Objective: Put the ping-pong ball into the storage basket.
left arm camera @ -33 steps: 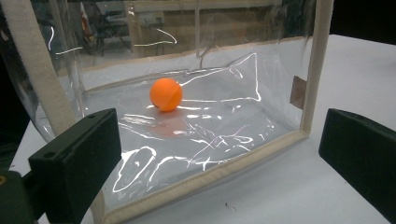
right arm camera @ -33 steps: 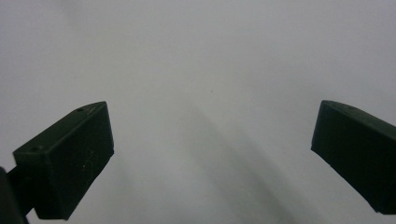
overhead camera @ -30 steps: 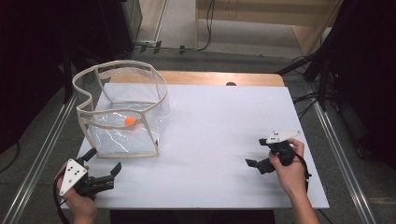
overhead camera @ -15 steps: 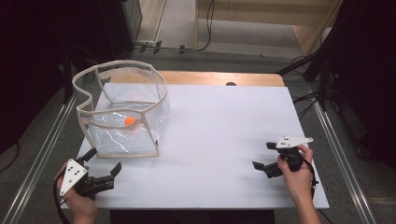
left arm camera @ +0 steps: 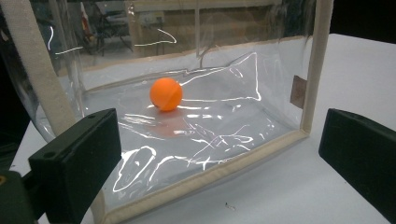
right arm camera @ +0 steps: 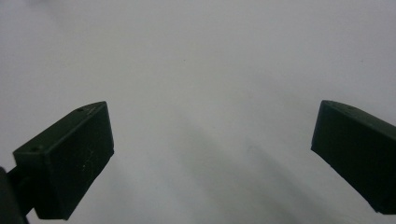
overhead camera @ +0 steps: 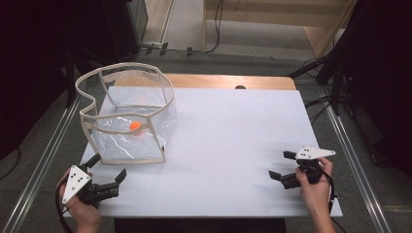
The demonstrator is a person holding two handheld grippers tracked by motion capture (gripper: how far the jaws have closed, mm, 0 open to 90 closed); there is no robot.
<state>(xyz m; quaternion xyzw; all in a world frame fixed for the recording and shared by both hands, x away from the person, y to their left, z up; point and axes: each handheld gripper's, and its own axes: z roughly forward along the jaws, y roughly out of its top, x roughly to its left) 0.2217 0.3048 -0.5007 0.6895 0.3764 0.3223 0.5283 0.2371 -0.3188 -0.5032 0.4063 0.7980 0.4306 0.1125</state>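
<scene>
high view: you hold the left gripper point(overhead camera: 107, 167) at the near left corner of the white table point(overhead camera: 233, 145), with its jaws spread apart and nothing between them. it sits just beside the near edge of the clear bag point(overhead camera: 127, 121), apart from it. the bag is a transparent plastic container with a beige fabric trim, standing upright and open at the top on the left part of the table. an orange ball point(overhead camera: 135, 125) rests on the floor of the bag.

you hold the right gripper point(overhead camera: 283, 165) near the right near corner of the table, well apart from the bag. its jaws also stand apart and hold nothing. a grey plate tops each gripper, and your hands come in from the bottom edge.

left gripper view: the left gripper point(left arm camera: 219, 154) points at the near wall of the clear bag point(left arm camera: 205, 154). the orange ball point(left arm camera: 166, 94) shows through the plastic, sitting on the crinkled bottom sheet toward the back. the beige corner trim stands upright at the right side of the wall.

right gripper view: the right gripper point(right arm camera: 212, 149) aims at bare white table point(right arm camera: 196, 70), jaws wide and clear of the surface.
</scene>
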